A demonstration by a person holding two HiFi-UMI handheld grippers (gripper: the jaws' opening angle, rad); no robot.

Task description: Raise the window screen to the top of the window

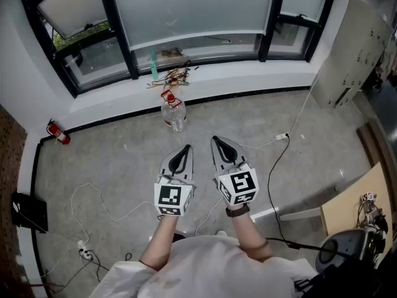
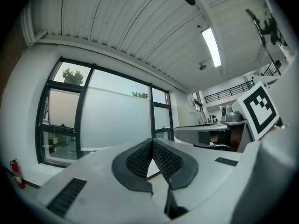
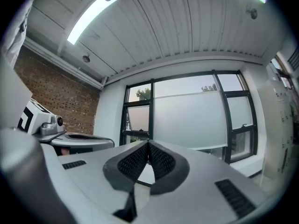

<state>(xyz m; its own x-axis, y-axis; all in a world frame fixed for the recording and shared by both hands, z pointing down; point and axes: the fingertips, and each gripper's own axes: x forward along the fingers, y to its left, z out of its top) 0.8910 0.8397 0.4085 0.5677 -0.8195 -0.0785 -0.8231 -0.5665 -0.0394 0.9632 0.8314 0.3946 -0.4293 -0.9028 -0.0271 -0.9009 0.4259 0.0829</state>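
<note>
— Grey concrete floor (image 1: 124, 160), white walls, a black-framed window (image 1: 121, 42) across the far side. Thin white cable (image 1: 93, 194) loops over the floor at lower left.

— Where's the screen?

— The translucent white window screen (image 1: 192, 8) hangs in the wide middle pane. Its bottom rail sits a little above the sill, with a strip of clear glass under it. The left gripper view shows clear glass above its top edge too, with treetops there.

— And the tools?

— Side by side over the open floor, the left gripper (image 1: 185, 148) and right gripper (image 1: 216, 140) both point toward the window, well apart from the screen. The left one's jaws are closed: its ribbed black pads (image 2: 139, 160) meet at the tips with nothing between them. The right one is the same, its pads (image 3: 161, 162) pressed together and empty. Each marker cube faces up toward the head camera.

— Clutter?

— A clear plastic bottle with a red label (image 1: 174, 112) stands on the floor near the wall, ahead of the grippers. A tangle of thin wires (image 1: 173, 75) lies on the white sill above it, and an upright teal object (image 1: 154, 64) is just beside the tangle. A small red fire extinguisher (image 1: 57, 131) leans in the left corner. A flat black object (image 1: 28, 211) lies at the far-left edge.
</note>
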